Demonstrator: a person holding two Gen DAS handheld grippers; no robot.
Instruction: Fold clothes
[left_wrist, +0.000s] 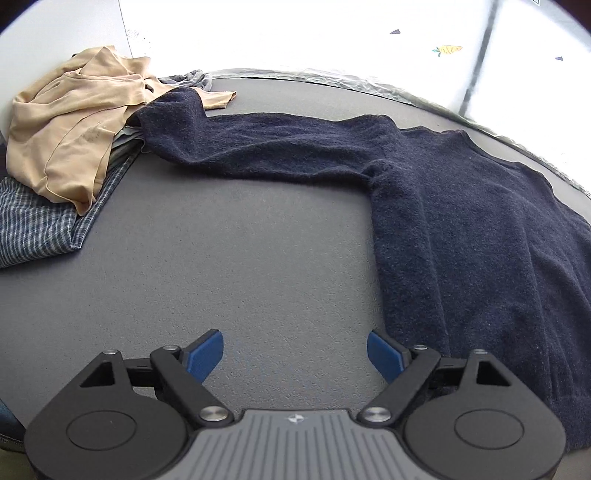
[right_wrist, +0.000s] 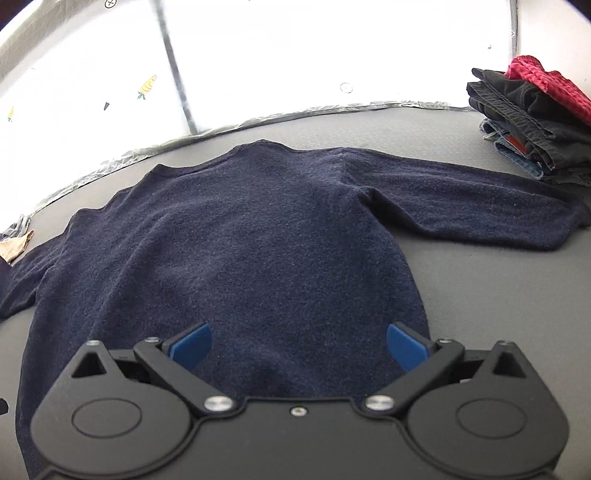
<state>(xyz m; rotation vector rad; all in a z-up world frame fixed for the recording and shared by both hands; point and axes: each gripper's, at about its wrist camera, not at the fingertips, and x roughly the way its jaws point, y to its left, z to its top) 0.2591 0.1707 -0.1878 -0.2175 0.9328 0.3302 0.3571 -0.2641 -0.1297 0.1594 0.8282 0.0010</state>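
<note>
1. The navy sweater (right_wrist: 236, 236) lay flat on the grey desk (left_wrist: 221, 258), sleeves spread.
2. Left tongs (left_wrist: 295, 356) gaped empty beside the sweater's hem.
3. Right tongs (right_wrist: 299, 349) gaped empty above the sweater.

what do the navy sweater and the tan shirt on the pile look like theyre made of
Navy sweater: looks like a fuzzy wool or fleece-type knit, matte, with a nappy, slightly pilled surface. Tan shirt: looks like thin, smooth cotton-type jersey, with soft crumpled folds and stitched hems. Exact fibres can't be told.
</note>
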